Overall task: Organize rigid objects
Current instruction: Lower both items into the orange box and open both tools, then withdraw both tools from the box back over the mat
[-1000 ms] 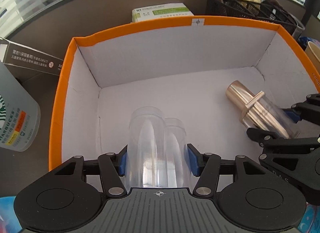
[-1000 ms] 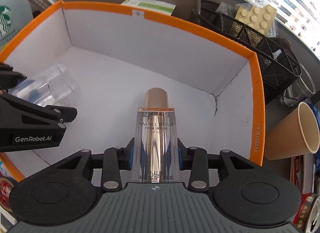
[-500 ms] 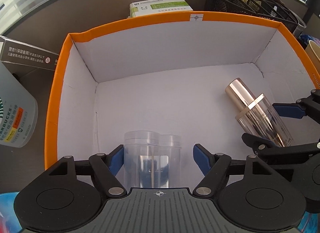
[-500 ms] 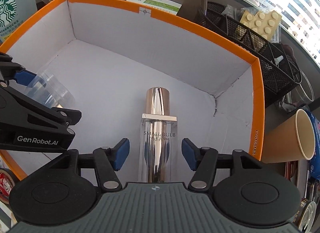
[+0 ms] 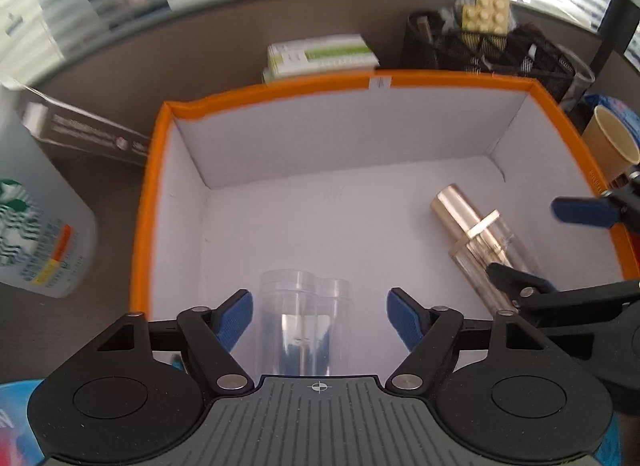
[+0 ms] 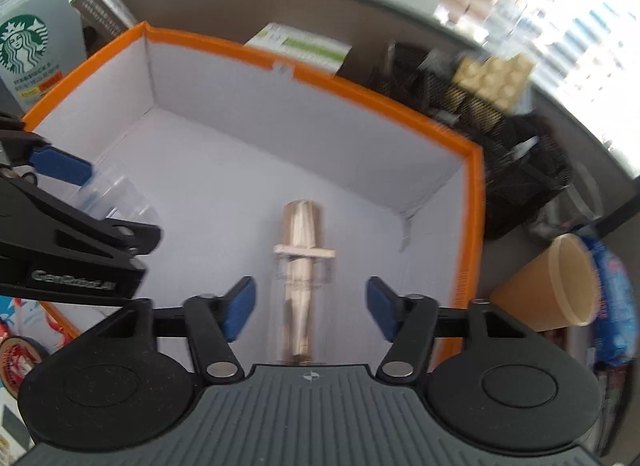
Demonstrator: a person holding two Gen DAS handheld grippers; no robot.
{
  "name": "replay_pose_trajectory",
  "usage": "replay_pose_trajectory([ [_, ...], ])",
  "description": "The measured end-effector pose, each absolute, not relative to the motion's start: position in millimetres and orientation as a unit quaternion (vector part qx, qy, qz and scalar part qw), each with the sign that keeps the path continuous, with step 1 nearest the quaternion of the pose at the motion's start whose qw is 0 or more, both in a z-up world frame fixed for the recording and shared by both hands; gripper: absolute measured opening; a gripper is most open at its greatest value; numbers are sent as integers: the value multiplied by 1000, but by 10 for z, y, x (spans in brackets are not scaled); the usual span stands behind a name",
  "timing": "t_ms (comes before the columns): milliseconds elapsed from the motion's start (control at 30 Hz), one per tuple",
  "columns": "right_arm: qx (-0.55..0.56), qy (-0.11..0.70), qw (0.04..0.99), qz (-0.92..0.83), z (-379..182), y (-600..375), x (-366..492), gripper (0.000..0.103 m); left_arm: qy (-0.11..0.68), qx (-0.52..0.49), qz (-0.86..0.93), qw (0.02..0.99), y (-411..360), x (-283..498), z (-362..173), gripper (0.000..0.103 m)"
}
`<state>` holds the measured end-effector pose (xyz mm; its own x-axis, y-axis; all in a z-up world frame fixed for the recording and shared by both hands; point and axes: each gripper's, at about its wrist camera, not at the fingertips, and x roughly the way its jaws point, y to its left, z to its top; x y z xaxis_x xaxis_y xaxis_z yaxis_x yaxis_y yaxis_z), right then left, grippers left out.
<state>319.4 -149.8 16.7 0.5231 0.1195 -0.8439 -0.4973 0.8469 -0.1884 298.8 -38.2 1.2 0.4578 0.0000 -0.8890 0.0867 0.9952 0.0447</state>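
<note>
A clear plastic container (image 5: 304, 322) lies on the white floor of the orange-rimmed box (image 5: 152, 201), near its front left. My left gripper (image 5: 320, 316) is open above it, pads apart on both sides, not touching. A gold-capped clear cosmetic bottle (image 6: 300, 266) lies on the box floor at the right; it also shows in the left wrist view (image 5: 476, 234). My right gripper (image 6: 310, 306) is open above the bottle, not touching. The box rim shows in the right wrist view (image 6: 472, 225) too.
A Starbucks bottle (image 5: 36, 229) and a dark carton (image 5: 88, 133) stand left of the box. A green-and-white carton (image 5: 320, 55) and a black mesh organizer (image 5: 480, 49) with a beige toy brick sit behind it. A paper cup (image 6: 560, 282) stands to the right.
Both grippers opened, let go of the clear container and the bottle inside the box, and have pulled back and up. Both objects now lie on the box floor.
</note>
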Motion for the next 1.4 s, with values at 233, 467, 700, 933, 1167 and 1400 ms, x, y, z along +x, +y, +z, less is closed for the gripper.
replay_pose_trajectory([
  [233,-183,421,869,184,532,-1667,3010,73,438,68,-19,896,-383,2659,507,99],
  [467,-157,378,892,193,906,-1752,2622,87,369,62,-19,927,-296,2198,899,103],
  [700,-139,342,907,205,1183,-1793,2216,97,327,71,-12,942,-226,1817,1170,103],
  [933,-127,312,916,215,1362,-1845,1824,101,291,85,-10,953,-164,1424,1284,103],
  [1167,-127,291,924,213,1056,-2003,1313,103,282,55,-7,958,121,846,871,103],
  [1400,-139,297,927,182,288,-2114,917,103,321,35,13,946,198,465,120,103],
])
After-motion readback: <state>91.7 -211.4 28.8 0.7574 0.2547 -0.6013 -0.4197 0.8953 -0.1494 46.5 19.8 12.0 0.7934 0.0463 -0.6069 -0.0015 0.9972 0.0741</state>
